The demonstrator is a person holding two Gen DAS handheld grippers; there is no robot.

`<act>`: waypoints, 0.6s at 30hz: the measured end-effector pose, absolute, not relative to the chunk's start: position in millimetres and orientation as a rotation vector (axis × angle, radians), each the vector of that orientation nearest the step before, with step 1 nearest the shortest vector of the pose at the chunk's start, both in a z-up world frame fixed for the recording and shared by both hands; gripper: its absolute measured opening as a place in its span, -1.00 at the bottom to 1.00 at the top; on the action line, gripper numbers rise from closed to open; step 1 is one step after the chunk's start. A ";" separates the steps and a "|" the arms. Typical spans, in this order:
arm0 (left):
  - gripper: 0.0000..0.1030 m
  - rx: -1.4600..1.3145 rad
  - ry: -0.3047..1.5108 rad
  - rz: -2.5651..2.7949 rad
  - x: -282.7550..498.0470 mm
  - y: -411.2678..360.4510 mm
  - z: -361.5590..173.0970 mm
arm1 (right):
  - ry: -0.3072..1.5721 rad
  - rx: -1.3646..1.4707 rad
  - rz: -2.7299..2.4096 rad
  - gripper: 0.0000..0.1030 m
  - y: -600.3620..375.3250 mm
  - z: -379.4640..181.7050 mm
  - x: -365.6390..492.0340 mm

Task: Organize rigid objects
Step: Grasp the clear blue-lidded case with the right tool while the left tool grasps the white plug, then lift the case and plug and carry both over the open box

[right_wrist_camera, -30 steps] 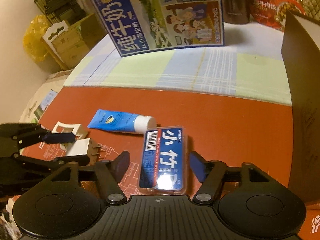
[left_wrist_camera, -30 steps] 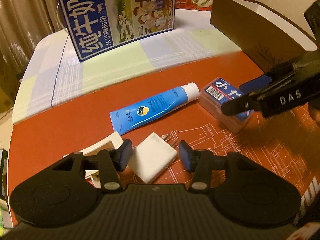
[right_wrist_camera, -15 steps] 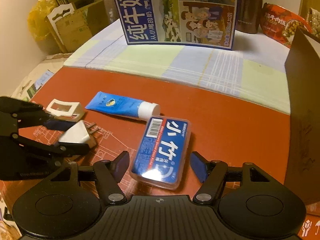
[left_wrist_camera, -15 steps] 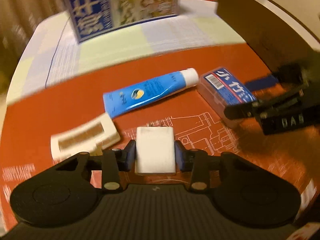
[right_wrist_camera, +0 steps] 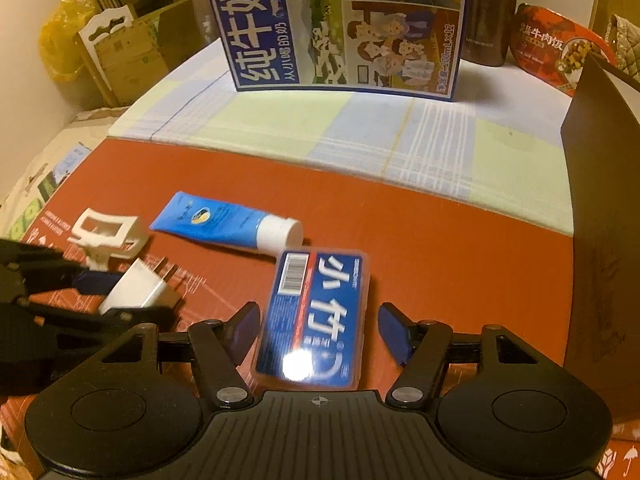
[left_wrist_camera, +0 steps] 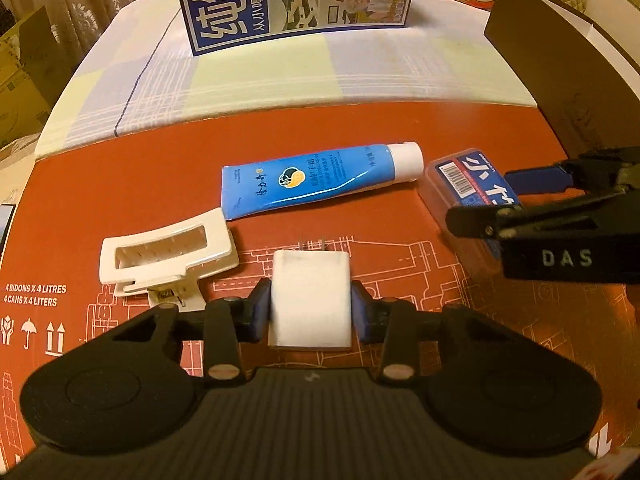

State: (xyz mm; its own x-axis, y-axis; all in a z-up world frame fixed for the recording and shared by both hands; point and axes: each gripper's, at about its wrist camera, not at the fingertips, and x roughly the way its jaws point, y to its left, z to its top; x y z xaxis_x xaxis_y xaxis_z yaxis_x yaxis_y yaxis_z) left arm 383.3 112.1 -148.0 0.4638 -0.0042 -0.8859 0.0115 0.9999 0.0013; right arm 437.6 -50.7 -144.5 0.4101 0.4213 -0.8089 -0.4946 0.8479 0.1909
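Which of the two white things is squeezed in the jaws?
The solid white plug block, pinched by the left gripper. The white hair clip, with its window hole, lies free beside it.

A small white plug block sits squeezed between two blue pads, its metal pins pointing away. A white hair clip lies just beside it on the red board. A blue tube with a white cap lies flat, its cap near a blue plastic box lying flat
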 end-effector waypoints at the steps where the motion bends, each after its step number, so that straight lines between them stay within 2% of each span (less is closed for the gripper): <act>1: -0.31 0.006 1.090 -0.007 383.0 112.2 -148.0 | 0.991 -0.081 0.579 0.21 -50.0 -145.0 438.6; 4: -0.31 0.001 1.094 0.002 382.3 112.5 -147.9 | 0.996 -0.090 0.575 0.19 -47.4 -148.5 439.5; 5: -0.31 0.000 1.095 0.005 381.7 112.5 -147.9 | 0.995 -0.094 0.578 0.07 -46.9 -149.6 438.4; 18: -0.31 0.004 1.109 -0.009 361.9 107.2 -146.6 | 0.984 -0.139 0.642 0.06 -59.2 -149.4 398.6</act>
State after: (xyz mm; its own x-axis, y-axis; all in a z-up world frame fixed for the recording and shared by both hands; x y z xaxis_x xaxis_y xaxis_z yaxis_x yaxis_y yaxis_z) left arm 361.9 107.2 -146.6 0.4458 -0.0053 -0.8951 0.0093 1.0000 -0.0013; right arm 398.6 -59.2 -149.4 0.3867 0.4418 -0.8095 -0.5637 0.8080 0.1717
